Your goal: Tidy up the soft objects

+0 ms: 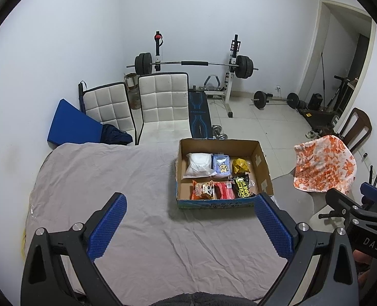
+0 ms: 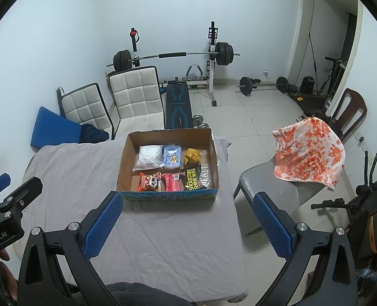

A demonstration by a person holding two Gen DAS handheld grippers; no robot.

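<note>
A cardboard box stands on the grey-sheeted table. It holds soft packets: a white pouch, a light blue pack, a yellow bag, an orange panda pack, a red pack and a black shoe-wipes pack. My left gripper is open and empty, in front of the box. My right gripper is open and empty, near the box's front right.
An orange-and-white towel hangs over a grey chair right of the table. Two white padded chairs, a blue pad and a weight bench with barbell stand behind.
</note>
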